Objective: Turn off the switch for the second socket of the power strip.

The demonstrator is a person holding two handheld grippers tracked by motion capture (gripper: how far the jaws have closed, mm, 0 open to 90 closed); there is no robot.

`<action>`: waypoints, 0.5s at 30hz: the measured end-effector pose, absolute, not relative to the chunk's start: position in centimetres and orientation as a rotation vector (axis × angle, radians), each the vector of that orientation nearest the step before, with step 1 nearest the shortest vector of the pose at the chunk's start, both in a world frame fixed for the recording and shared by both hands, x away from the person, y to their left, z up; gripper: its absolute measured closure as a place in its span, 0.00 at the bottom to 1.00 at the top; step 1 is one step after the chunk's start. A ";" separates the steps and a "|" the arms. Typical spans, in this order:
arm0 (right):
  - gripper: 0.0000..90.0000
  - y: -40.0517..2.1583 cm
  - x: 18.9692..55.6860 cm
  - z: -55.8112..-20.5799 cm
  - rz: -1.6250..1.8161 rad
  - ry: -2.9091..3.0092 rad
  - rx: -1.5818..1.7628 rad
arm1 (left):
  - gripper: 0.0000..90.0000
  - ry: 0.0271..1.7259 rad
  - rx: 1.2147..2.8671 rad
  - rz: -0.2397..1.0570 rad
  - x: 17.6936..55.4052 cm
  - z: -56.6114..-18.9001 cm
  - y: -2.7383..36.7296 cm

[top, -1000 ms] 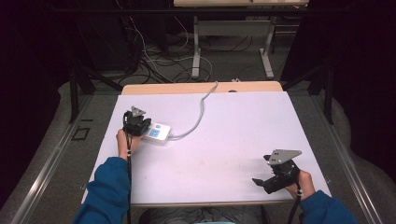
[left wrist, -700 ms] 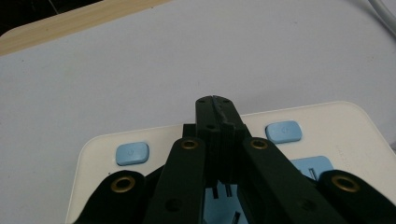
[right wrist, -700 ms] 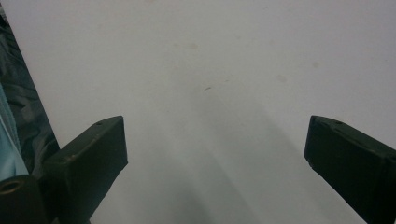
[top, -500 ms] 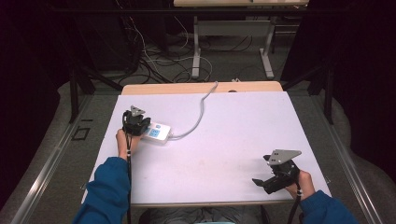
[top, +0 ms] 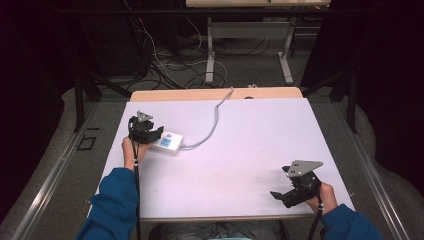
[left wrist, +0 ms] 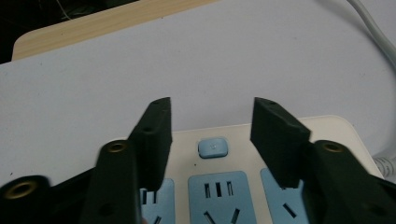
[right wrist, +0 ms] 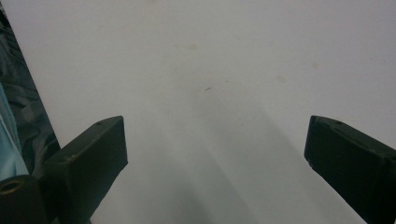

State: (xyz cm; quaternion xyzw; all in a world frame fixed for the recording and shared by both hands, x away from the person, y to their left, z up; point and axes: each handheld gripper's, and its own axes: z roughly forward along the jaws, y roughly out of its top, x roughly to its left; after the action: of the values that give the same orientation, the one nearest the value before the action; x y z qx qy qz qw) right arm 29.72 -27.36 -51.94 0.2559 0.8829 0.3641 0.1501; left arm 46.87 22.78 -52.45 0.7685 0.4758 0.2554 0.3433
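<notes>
The power strip point(top: 167, 142) lies at the left of the white table point(top: 250, 150), its cord point(top: 212, 120) trailing off the far edge. The left gripper point(left wrist: 212, 109) hangs just over it, jaws just opened about halfway with nothing between them, straddling the blue switch point(left wrist: 213, 147). I'd lower it squarely, without dragging the strip, while the right gripper point(right wrist: 215, 135) rests wide open and empty near the front right corner.

White rectangular desk point(top: 240, 150) with a light wooden strip point(top: 215, 94) along its far edge; beyond, tangled black cables point(top: 165, 55) and grey metal table legs point(top: 211, 50) on the floor.
</notes>
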 end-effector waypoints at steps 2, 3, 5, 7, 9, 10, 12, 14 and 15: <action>0.06 -27.4 29.7 -52.0 1.047 2.529 0.735 | 0.43 1.245 1.996 0.657 46.7 -52.3 22.8; 0.06 -27.4 29.7 -52.0 1.048 2.530 0.737 | 0.39 1.248 1.997 0.654 46.7 -52.2 22.8; 0.06 -27.4 29.7 -52.0 1.049 2.530 0.737 | 0.32 1.246 2.001 0.667 46.5 -52.0 22.7; 0.06 -27.4 29.7 -51.9 1.048 2.533 0.735 | 0.25 1.252 2.001 0.666 46.3 -51.9 22.6; 0.06 -27.4 29.6 -51.9 1.048 2.528 0.737 | 0.18 1.251 2.010 0.659 46.2 -51.8 22.7; 0.06 -27.3 29.6 -51.9 1.048 2.530 0.739 | 0.17 1.254 2.010 0.653 46.1 -51.6 22.8; 0.06 -27.3 29.6 -52.0 1.049 2.528 0.746 | 0.11 1.254 2.021 0.644 46.0 -51.6 22.9; 0.06 -27.3 29.6 -51.9 1.038 2.543 0.742 | 0.06 1.268 2.036 0.641 45.8 -51.6 23.0; 0.06 -27.3 29.6 -51.9 1.039 2.541 0.741 | 0.04 1.272 2.025 0.636 45.8 -51.7 23.0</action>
State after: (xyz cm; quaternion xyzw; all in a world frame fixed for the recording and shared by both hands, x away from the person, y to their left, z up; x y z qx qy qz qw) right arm 29.60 -27.33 -51.87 0.2575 0.8838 0.3615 0.1483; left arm 45.80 23.03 -51.67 0.7733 0.4857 0.2430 0.3274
